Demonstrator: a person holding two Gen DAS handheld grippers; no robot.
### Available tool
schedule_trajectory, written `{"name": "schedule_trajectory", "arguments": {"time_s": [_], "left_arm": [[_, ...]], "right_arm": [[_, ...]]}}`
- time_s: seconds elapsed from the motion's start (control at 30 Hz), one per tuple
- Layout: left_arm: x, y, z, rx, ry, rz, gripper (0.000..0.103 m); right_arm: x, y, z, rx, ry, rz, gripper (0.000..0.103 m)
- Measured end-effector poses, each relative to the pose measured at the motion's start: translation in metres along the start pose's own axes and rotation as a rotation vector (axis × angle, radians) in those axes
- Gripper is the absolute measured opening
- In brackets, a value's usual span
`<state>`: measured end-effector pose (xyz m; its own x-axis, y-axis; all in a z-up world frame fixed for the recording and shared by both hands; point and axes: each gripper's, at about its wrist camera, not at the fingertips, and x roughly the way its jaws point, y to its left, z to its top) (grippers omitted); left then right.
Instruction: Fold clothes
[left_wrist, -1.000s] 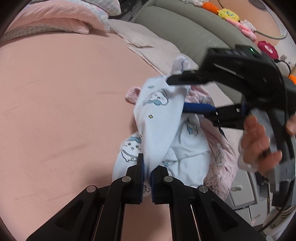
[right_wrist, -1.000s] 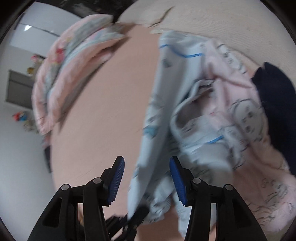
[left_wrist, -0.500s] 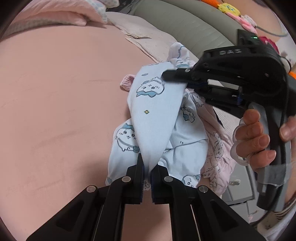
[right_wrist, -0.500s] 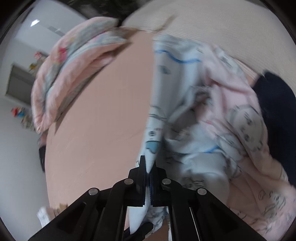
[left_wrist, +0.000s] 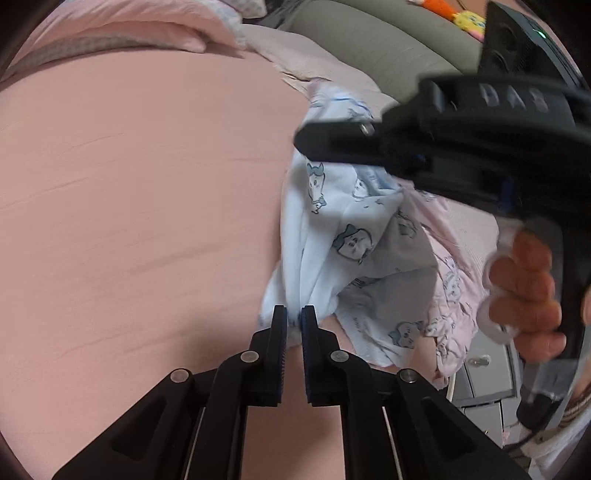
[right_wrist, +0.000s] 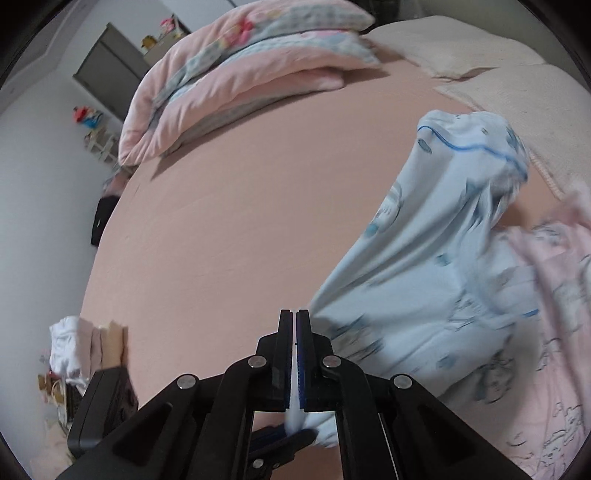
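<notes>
Left hand-held gripper (left_wrist: 293, 325) nearly closed, pinching cloth. Right hand-held gripper (right_wrist: 296, 347) fully clamped, held sideways; person's hand (left_wrist: 524, 291) wrapped round its grip.

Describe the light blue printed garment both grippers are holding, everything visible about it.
The light blue garment looks like thin, soft cotton, printed with small cartoon animal faces and trimmed with a darker blue line near one edge. It is bunched and creased, not folded, stretched between the two grippers above the pink bedsheet. The left gripper pinches a gathered lower edge; the right gripper is clamped on another edge. Its far side drapes against a pale pink printed garment beside it.
</notes>
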<state>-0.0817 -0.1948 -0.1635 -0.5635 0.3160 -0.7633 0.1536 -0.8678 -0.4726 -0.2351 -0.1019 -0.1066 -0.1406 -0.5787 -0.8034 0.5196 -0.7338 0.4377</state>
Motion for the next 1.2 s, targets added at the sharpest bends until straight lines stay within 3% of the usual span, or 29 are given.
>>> {"name": "schedule_trajectory", "arguments": {"time_s": [0.07, 0.13, 0.2, 0.5, 0.77, 0.83, 0.9, 0.93, 1.0, 1.2], "left_arm": [[-0.004, 0.004, 0.004, -0.004, -0.011, -0.001, 0.011], [-0.002, 0.007, 0.014, -0.001, 0.001, 0.014, 0.021], [0.003, 0.003, 0.022, 0.004, 0.013, 0.037, 0.043], [0.027, 0.004, 0.039, -0.047, 0.044, 0.018, 0.049], [0.056, 0.013, 0.045, -0.139, 0.133, -0.038, 0.049], [0.06, 0.015, 0.051, -0.162, 0.174, -0.039, 0.049], [0.062, 0.016, 0.059, -0.182, 0.211, -0.032, 0.049], [0.062, 0.017, 0.064, -0.195, 0.217, -0.024, 0.05], [0.063, 0.018, 0.073, -0.224, 0.22, -0.006, 0.061], [0.072, 0.004, 0.088, -0.173, 0.248, 0.063, 0.063]], "right_arm": [[0.001, 0.001, -0.002, 0.001, 0.009, -0.003, 0.0], [-0.001, 0.001, -0.005, 0.009, 0.011, 0.0, 0.0], [-0.004, -0.003, -0.006, 0.02, 0.008, 0.013, 0.0], [-0.016, -0.031, -0.007, 0.062, 0.014, 0.01, 0.001], [-0.024, -0.055, -0.009, 0.076, 0.033, -0.072, 0.002], [-0.026, -0.06, -0.008, 0.073, 0.057, -0.104, 0.013], [-0.029, -0.063, -0.002, 0.06, 0.063, -0.144, 0.05], [-0.03, -0.065, 0.001, 0.053, 0.066, -0.164, 0.053], [-0.03, -0.074, 0.008, 0.081, 0.092, -0.188, 0.053], [-0.035, -0.101, 0.031, 0.261, 0.086, -0.192, 0.053]]}}
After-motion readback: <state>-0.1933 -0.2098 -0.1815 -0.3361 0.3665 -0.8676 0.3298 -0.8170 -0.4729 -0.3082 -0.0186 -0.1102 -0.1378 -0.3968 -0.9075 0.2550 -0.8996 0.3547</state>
